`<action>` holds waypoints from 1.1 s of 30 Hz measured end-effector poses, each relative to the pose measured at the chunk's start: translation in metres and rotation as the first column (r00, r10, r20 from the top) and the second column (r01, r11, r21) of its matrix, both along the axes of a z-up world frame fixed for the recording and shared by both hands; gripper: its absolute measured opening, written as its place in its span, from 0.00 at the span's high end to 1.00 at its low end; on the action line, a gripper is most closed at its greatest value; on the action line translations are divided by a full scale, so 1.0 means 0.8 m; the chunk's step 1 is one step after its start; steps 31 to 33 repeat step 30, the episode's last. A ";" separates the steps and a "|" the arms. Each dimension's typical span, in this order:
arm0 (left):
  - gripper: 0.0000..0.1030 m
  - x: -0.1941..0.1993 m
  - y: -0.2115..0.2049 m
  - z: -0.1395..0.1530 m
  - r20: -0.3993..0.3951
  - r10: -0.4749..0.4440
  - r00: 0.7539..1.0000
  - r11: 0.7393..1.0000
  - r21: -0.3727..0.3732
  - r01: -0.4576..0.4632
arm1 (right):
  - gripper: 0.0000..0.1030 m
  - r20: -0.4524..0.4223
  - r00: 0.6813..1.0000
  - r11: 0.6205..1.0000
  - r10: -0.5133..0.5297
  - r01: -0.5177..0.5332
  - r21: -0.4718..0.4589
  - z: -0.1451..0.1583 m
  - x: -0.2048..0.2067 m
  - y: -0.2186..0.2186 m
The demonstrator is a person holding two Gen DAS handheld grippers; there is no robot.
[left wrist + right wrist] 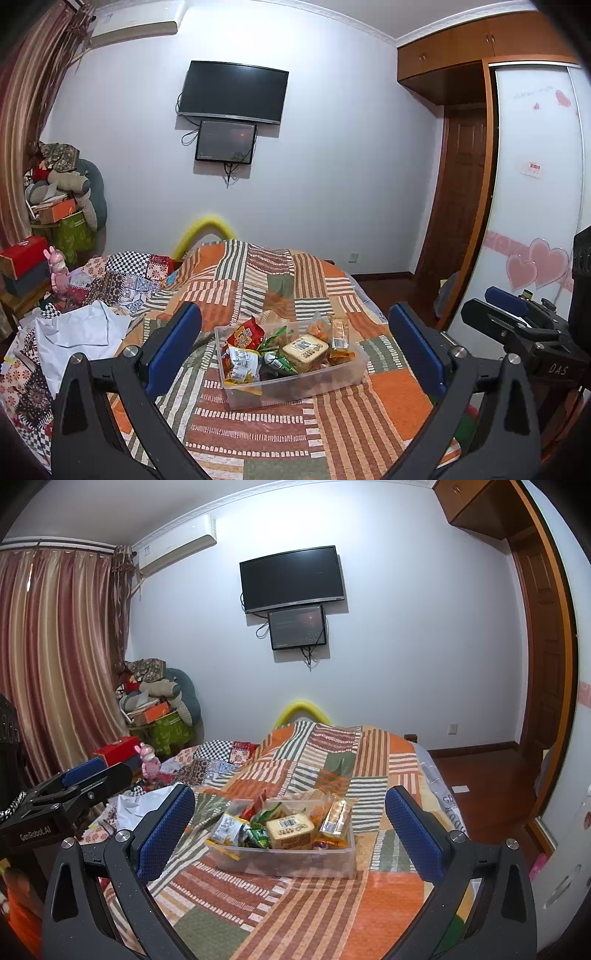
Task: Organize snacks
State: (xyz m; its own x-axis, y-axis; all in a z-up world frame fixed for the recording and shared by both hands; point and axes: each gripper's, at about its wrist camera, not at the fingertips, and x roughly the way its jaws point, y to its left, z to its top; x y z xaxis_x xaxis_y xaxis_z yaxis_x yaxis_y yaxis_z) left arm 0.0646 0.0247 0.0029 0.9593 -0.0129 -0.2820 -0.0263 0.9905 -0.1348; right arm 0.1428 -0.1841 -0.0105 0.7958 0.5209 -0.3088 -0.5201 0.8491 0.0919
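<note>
Ahead, between both gaping tongs, left [295, 347] and right [290, 827], a snack-filled bin [343, 376] sits on the quilt [391, 391].

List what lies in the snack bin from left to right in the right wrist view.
In the clear bin: silver-grey packet → green packet → tan barcoded pack → long wafer-like packet.

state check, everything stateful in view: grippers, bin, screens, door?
left gripper: open, empty
right gripper: open, empty
clear plastic bin: lidless, full of snacks, resting on bed
TV: dark
small monitor: dim picture showing
wooden door: shut, as far as visible
</note>
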 end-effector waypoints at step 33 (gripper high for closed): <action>0.00 -0.002 -0.015 0.002 0.011 -0.045 0.999 0.998 0.041 0.045 | 0.00 -0.004 1.000 1.000 -0.003 0.003 0.001 0.002 0.000 0.001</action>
